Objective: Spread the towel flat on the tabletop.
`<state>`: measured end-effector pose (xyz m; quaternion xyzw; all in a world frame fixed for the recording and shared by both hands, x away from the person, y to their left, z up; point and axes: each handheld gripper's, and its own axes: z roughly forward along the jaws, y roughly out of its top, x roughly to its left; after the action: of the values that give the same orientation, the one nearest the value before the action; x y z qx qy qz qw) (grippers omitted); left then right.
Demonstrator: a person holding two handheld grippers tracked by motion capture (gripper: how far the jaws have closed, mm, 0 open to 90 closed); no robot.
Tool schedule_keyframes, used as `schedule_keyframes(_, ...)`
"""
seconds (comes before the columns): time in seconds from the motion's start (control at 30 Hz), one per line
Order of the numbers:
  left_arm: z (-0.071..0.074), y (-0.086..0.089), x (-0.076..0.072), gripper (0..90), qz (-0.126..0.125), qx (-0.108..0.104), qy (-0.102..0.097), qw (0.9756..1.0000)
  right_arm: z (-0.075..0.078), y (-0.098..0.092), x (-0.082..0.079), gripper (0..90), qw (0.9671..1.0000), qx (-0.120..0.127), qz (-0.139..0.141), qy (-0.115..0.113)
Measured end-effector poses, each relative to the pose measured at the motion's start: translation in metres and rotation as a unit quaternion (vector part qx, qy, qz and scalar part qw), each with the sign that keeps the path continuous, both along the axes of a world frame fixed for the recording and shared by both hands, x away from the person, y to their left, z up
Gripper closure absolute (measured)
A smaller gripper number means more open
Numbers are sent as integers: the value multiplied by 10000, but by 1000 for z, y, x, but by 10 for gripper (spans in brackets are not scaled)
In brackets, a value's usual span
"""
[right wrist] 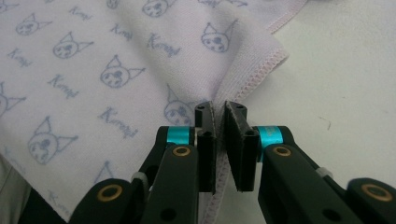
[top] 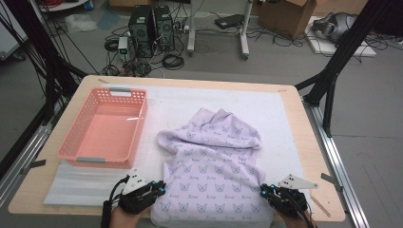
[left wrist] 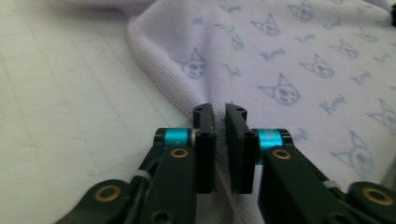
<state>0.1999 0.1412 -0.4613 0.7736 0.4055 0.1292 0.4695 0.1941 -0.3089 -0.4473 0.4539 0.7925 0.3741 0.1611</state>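
A lavender cloth [top: 214,166] printed with small cat faces lies rumpled on the white mat, its far part folded over. My left gripper [top: 160,189] is at the cloth's near left edge, and in the left gripper view it [left wrist: 219,114] is shut on a pinch of that edge of the cloth [left wrist: 289,70]. My right gripper [top: 263,190] is at the near right corner. In the right gripper view it [right wrist: 218,109] is shut on the stitched hem of the cloth [right wrist: 116,60]. Both hands come in from the bottom edge.
An empty pink plastic basket [top: 71,149] stands on the left of the table. A pale foam sheet [top: 76,187] lies in front of it. The white mat [top: 280,123] covers most of the wooden table [top: 313,147]. Black frame posts, cables and boxes stand beyond.
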Motion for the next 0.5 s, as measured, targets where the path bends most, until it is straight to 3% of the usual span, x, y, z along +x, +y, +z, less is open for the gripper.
schedule_keyframes(0.3,5,11,-19,843,-211,-151,372,9990,2,-5,-15,840,9998,65,157,141)
schedule_keyframes(0.4,10,14,-17,756,-118,-310,139,9994,4,-5,-19,793,9996,66,228,149)
schedule_keyframes(0.5,12,20,-10,604,67,-581,-6,9983,7,-6,-17,619,9998,179,45,-15)
